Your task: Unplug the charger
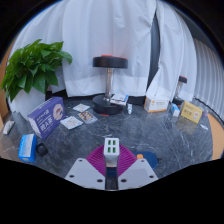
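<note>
A potted plant (pixel 35 65) stands far left, with a blue box (pixel 45 114) in front of it. Near centre, the gripper (pixel 111 160) holds a small white charger (pixel 111 149) between its narrowly spread fingers. The charger looks light, rigid and smooth, best gripped on its flat sides. A bar stool (pixel 109 66) stands beyond, boxes (pixel 190 112) far right.

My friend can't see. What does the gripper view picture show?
A white charger sits between the claw's two purple pads, on a grey table. Beyond it are a black stool, a leafy plant, small boxes and white curtains.
</note>
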`<state>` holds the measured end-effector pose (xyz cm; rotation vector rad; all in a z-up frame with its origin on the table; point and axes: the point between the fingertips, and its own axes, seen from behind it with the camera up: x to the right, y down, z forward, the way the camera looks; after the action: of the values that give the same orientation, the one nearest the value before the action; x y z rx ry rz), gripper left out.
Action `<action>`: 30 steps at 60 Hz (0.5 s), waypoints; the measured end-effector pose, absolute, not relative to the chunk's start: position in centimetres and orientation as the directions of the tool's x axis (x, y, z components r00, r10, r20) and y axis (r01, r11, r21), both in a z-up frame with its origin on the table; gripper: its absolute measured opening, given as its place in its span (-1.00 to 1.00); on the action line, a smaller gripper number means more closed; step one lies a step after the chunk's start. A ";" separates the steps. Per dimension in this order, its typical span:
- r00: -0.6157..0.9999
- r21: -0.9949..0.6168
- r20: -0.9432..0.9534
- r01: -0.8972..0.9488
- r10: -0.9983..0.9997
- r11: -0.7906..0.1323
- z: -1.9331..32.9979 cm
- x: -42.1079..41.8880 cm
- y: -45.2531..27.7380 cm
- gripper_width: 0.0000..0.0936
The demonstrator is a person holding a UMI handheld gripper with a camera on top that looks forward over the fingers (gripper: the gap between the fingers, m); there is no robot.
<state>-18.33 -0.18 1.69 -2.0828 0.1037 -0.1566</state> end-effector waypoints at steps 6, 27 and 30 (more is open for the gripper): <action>0.992 -0.898 0.005 -0.052 -0.128 -0.437 5.5 -18.9 0.3 -0.80; 0.987 -0.965 -0.056 -0.093 -0.153 -0.246 19.5 -9.0 -1.7 -0.81; 0.984 -0.946 -0.068 -0.117 -0.167 -0.302 15.9 -6.7 -2.4 -0.80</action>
<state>-6.69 -2.39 15.89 -1.8816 0.2052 -0.0501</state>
